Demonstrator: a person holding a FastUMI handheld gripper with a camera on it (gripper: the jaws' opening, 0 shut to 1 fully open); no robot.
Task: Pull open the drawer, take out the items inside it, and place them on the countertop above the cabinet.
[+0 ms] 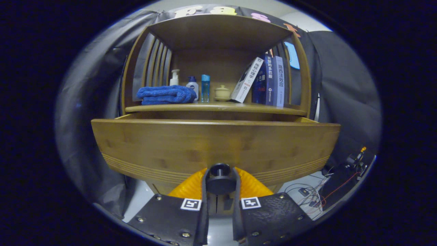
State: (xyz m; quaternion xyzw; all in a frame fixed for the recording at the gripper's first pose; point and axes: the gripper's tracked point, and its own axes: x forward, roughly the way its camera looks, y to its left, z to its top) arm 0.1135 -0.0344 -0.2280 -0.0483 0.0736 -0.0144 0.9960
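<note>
A wooden cabinet's drawer (215, 143) stands pulled out toward me, its wide front panel just ahead of the fingers. A round dark knob (220, 171) on the drawer front sits between my fingertips, and my gripper (220, 182) is shut on it, both fingers pressing its sides. The drawer's inside is hidden below its front rim. Above the drawer runs the wooden countertop (218, 108), which carries a folded blue towel (165, 94), small bottles (193, 85), a blue tube (205, 87), a small lidded cup (222, 92) and several books (268, 82).
A roofed wooden shelf frame (218, 30) with slatted sides encloses the countertop. Black cloth hangs behind and beside the cabinet. Cables and electronics (341, 181) lie on the pale floor to the right of the drawer.
</note>
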